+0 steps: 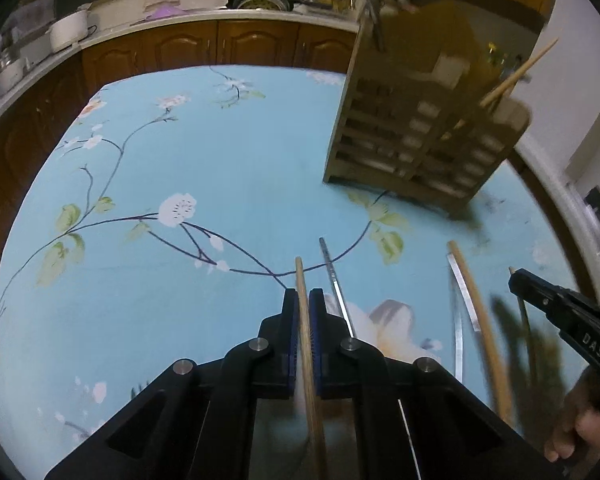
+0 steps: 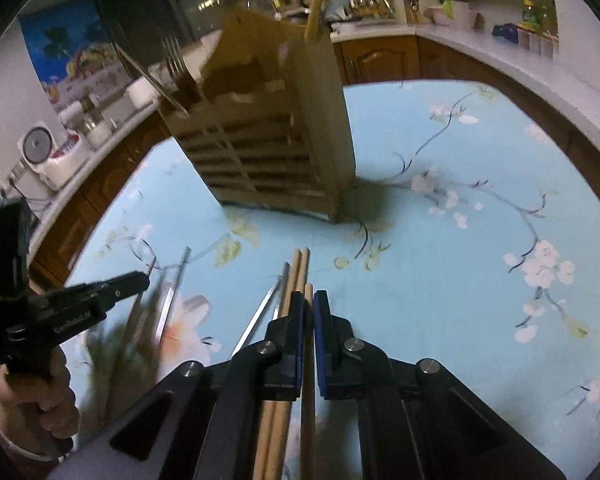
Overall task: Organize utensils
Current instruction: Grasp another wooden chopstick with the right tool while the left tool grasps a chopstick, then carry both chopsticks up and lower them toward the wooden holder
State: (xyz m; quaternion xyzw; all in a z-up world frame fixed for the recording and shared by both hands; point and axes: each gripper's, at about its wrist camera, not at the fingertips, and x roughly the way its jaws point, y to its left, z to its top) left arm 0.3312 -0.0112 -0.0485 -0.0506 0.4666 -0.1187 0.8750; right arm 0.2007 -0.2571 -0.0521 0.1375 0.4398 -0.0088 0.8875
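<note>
Left hand-held gripper (image 1: pixel 304 294): jaws clamped tight on 1 wooden chopstick (image 1: pixel 309 360), whose tip pokes out ahead of the pads.
Right hand-held gripper (image 2: pixel 309 296): closed just as tight on another wooden chopstick (image 2: pixel 308 360).
Loose wooden pair (image 2: pixel 296 276): 2 more chopsticks lying just left of the right hand-held gripper on the tabletop (image 2: pixel 440 280).
Metal chopsticks (image 2: pixel 256 320): lying between the 2 hand-held grippers.
Wooden utensil holder (image 2: pixel 268 152): ahead of both hand-held grippers, a fork (image 2: pixel 174 60) and a chopstick (image 2: pixel 316 0) standing in it.
</note>
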